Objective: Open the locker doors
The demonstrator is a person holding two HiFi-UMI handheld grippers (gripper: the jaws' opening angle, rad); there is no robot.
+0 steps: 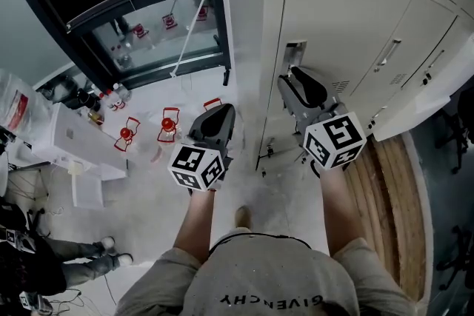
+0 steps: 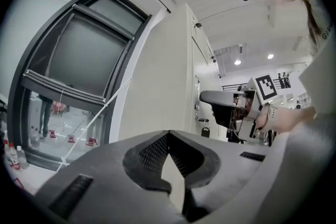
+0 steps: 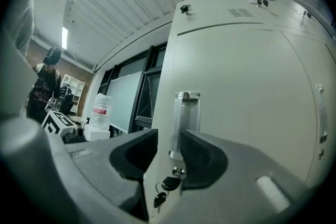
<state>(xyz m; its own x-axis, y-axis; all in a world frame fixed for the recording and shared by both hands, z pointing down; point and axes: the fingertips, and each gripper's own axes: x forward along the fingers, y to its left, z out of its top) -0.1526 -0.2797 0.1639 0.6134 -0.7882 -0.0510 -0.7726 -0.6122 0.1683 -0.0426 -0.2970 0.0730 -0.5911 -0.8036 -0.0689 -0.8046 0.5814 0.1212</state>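
One door edge (image 3: 169,78), inside right claw (image 3: 168,136)

Cream locker doors (image 1: 348,18), black window frame (image 1: 141,2).

The locker door (image 3: 236,113) edge fills the gap of the right tool (image 3: 167,136); floor (image 1: 148,218) leftward lies free.

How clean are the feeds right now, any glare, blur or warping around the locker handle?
Head view: even light, sharp, locker lines bowed. Right gripper view: fisheye, black corners, handle crisp with a small glint, right tongs dark in the foreground. Left gripper view: fisheye, ceiling lamps blown out.
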